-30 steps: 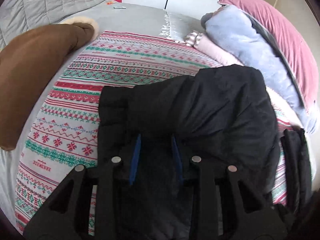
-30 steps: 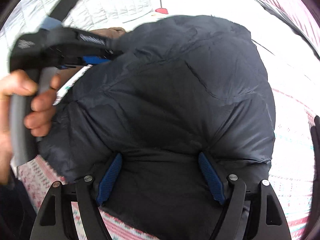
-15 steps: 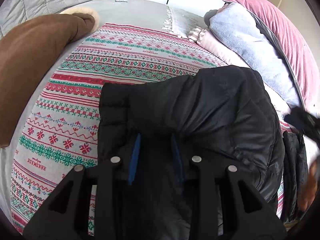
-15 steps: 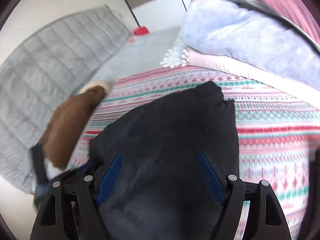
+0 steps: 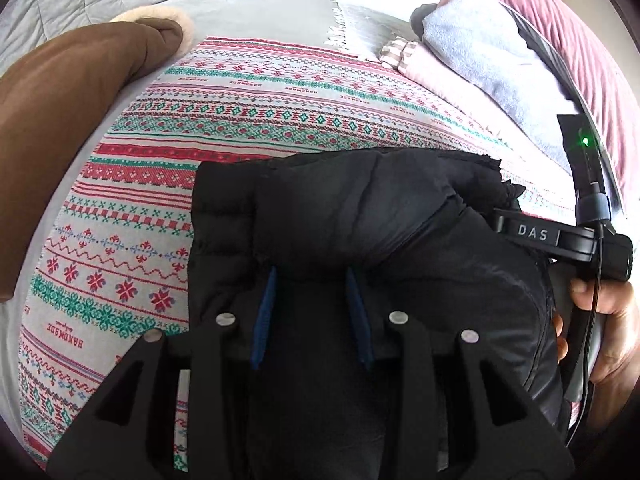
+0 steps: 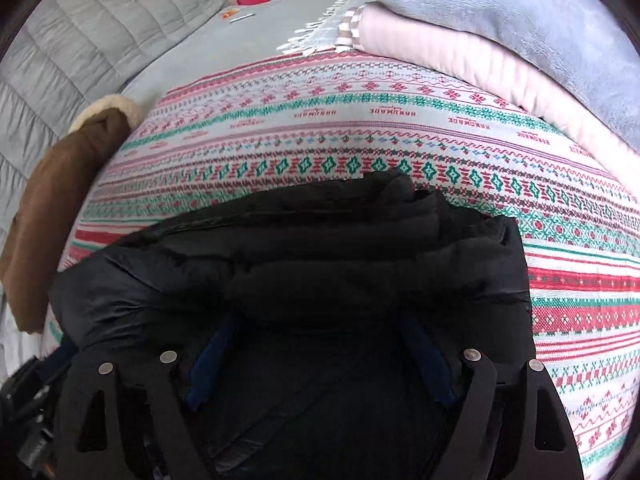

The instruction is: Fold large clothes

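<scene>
A black puffer jacket (image 5: 360, 220) lies bunched on the patterned blanket (image 5: 248, 116), its near half folded over the far half. My left gripper (image 5: 312, 312) is narrowed on a fold of the jacket at its near edge. My right gripper (image 6: 320, 356) has its blue pads wide apart with thick jacket padding (image 6: 320, 264) between them; whether they press it is unclear. The right gripper's handle and the hand holding it show at the right of the left wrist view (image 5: 560, 240).
A brown fleece-lined coat (image 5: 72, 92) lies at the left edge of the bed. Stacked pink and blue blankets (image 5: 480, 52) and a pink cushion (image 5: 560, 20) lie at the right. A grey quilt (image 6: 80, 40) hangs at the back left.
The right gripper swung the lifted jacket half over and down onto the rest of the jacket on the blanket. The left gripper kept its hold and barely moved.
</scene>
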Available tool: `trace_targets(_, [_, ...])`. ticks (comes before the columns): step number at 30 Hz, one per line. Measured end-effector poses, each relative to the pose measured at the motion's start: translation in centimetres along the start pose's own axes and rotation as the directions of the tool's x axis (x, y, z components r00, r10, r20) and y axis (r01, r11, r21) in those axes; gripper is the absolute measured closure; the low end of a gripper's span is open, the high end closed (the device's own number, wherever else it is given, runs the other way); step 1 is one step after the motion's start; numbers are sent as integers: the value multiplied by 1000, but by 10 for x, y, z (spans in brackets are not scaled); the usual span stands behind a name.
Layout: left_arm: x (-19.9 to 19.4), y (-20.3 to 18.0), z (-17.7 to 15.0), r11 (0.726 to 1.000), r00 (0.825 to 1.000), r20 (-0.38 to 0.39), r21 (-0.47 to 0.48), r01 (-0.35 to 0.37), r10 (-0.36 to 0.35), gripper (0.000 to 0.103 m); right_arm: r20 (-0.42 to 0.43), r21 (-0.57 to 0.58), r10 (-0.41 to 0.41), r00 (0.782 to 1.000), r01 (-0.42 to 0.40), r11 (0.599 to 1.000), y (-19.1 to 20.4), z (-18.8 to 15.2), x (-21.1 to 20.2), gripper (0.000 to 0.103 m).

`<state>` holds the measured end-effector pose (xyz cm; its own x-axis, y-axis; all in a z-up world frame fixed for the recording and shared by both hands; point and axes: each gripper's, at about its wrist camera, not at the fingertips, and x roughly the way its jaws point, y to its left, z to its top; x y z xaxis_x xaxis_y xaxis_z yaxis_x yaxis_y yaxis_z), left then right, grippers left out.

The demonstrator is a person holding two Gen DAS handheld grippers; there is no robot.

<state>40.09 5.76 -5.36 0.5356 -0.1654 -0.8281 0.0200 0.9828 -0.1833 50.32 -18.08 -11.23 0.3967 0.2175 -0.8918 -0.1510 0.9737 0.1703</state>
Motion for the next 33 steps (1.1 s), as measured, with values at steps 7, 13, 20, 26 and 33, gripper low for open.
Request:
trace_targets(7, [5,0,-2,1000,1000,-7,22,-17,17,65,32,-18,-47,998,48,999,7,-1,-2,19])
trace_targets(13, [5,0,-4,999,1000,-12,30,-20,21,65,148,-41,28,989,-23,999,17,-38,-94,19])
trace_targets(20, [2,0,-7,1000,1000,-5,18,-16,16,65,164,-105,109,981,-92,990,34,-102,-129,52])
trace_targets(26, [-1,0,-12,999,999,-2,20,-34,34,65,149,-39,161,976,-157,987,18,-107,-91,57])
trace_targets(33, [3,-4,-11,998,998,-1,19,-60,60,65,93,-62,164,982,-158,985,18,-104,-65,58])
